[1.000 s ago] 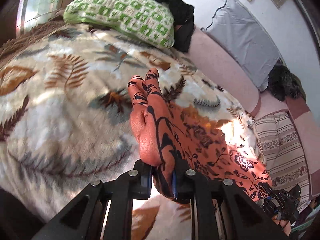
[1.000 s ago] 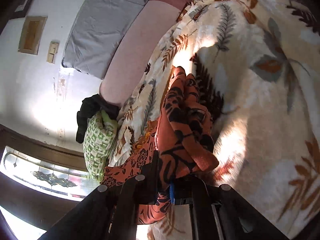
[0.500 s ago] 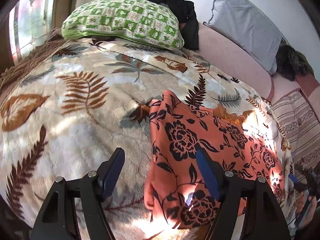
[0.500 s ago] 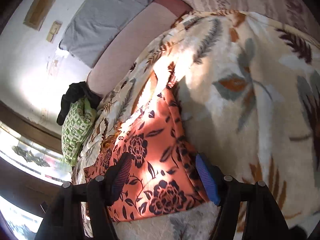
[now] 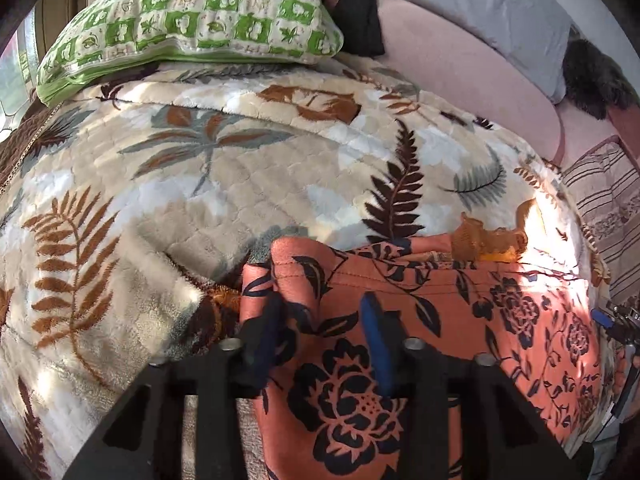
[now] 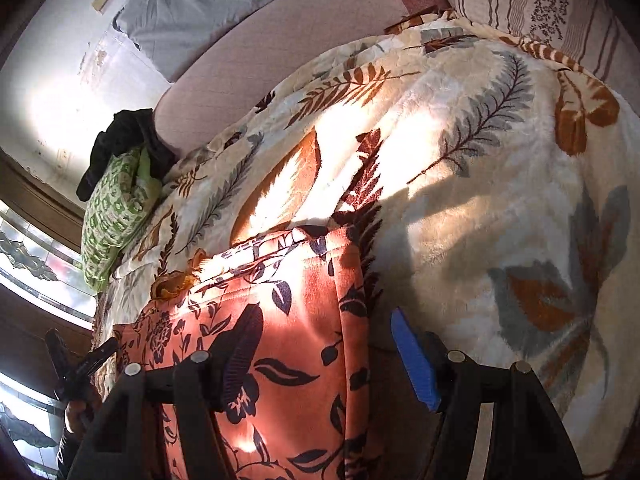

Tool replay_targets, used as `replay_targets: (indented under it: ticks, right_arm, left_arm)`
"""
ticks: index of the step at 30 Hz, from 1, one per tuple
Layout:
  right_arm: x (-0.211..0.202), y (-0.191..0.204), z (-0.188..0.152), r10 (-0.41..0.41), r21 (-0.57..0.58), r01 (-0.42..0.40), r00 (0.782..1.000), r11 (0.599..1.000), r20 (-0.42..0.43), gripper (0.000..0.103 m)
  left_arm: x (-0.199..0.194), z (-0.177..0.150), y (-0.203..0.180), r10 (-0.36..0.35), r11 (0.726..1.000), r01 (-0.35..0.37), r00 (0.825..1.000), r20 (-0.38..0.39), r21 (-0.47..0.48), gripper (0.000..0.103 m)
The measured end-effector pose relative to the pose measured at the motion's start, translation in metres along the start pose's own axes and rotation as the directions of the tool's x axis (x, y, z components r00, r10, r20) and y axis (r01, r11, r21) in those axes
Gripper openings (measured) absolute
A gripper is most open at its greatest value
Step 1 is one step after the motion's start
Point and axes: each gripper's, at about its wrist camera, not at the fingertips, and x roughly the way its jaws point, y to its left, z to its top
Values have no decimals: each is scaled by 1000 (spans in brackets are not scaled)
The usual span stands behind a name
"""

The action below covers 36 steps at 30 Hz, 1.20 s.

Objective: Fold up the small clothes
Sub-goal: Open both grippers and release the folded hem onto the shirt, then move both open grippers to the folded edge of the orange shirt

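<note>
An orange garment with black flowers (image 5: 460, 320) lies spread flat on the leaf-patterned blanket (image 5: 200, 184). My left gripper (image 5: 324, 340) is open just above the garment's left corner, its blue-padded jaws apart with cloth showing between them. My right gripper (image 6: 320, 356) is open over the garment's right edge (image 6: 280, 320), one jaw above the cloth and the other above the blanket (image 6: 480, 200). The right gripper also shows at the far right of the left wrist view (image 5: 616, 324), and the left gripper at the lower left of the right wrist view (image 6: 76, 364).
A green checked pillow (image 5: 188, 20) and dark clothes (image 5: 352, 12) lie at the bed's head. A pink sheet (image 5: 460, 68), a grey pillow (image 5: 500, 8) and a striped cushion (image 5: 604, 208) line the wall side. A window (image 6: 24, 264) is at the left.
One second ago both grippers were shut on bunched cloth held up. They have let go and opened; the garment now lies flat, and both grippers have come down close over it.
</note>
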Motion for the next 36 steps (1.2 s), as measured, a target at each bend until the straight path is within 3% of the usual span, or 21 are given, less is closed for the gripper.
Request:
replay_targets:
  ticks: [2,3,4,6,8,11,13,15,16,17,18,19,20,22,26,29,31,32,33,34,36]
  right_arm:
    - [16,3,7,-36,-33,35,999,999,-26,59]
    - [23,9,9,-48,-71,45,998,996,-42,40]
    - [28,16,10,-87,-114,80,995,990,-54,11]
    - [25,37,10,-140,-209,131,990,969,-26,7]
    - [6,59,10,-192,-287,207,978,935,79,6]
    - [-4,70,18,-229,-314,276,957,908,180,7]
    - [21,58,25,-228,-301,265,962,916,153,9]
    - [67,33,26,-296,-255,282,955,925,-21,17]
    - [69,24,22,-281,-204,272,959,940,-17,20]
    - [58,23,19,-259,-175,260,965,950,31,29]
    - [45,23,16,-245,-155,251,968,955,60,40]
    - [30,24,11,-239,-138,248,968,959,83,73]
    - [13,26,6,-241,-124,256,963,959,123,80]
    - [-25,33,-7,-196,-108,219,962,970,188,80]
    - [-79,58,-46,121,-77,-111,984,991,133,80]
    - [-74,66,-87,355,-12,-355,934,935,40,85]
    - [-50,47,-113,360,82,-360,933,929,9,86]
    - [-31,29,-124,280,146,-275,960,950,-16,86]
    - [-12,6,-134,195,232,-176,979,957,-64,84]
    - [-12,-9,-139,228,287,-213,973,934,-19,73]
    - [-34,-5,-137,234,306,-229,972,924,21,76]
  left_arm:
    - [3,0,0,27,1000,-27,1000,2,4,8]
    - [-1,-1,0,25,1000,-25,1000,16,9,3]
    - [-9,-2,-1,27,999,-28,999,44,19,3]
    - [-33,-5,-3,35,998,-41,991,131,40,3]
    - [-54,-6,-1,23,999,-29,979,203,26,3]
    - [-36,-3,4,46,999,-48,981,187,6,4]
    - [14,-5,8,106,994,-106,994,17,9,8]
    - [8,-6,6,104,994,-106,992,76,13,10]
    - [-1,-6,5,93,996,-94,993,72,8,19]
    - [-11,-6,6,60,998,-59,996,71,-10,29]
    - [-23,-7,8,35,999,-32,996,79,-27,50]
    - [-39,-9,8,31,999,-27,994,106,-40,56]
    - [-57,-13,8,27,999,-20,988,152,-43,56]
    - [-91,-26,2,6,1000,-2,978,208,-23,56]
    - [-137,-69,-18,-67,998,64,958,277,20,69]
    - [-127,-106,-31,-71,997,62,963,259,45,79]
    - [-83,-126,-29,14,999,-19,993,116,37,79]
    - [-56,-135,-25,87,995,-87,996,9,41,79]
    - [-51,-142,-23,114,991,-116,993,32,60,84]
    - [-61,-145,-23,110,992,-115,991,76,61,83]
    - [-79,-143,-20,93,995,-95,993,72,19,83]
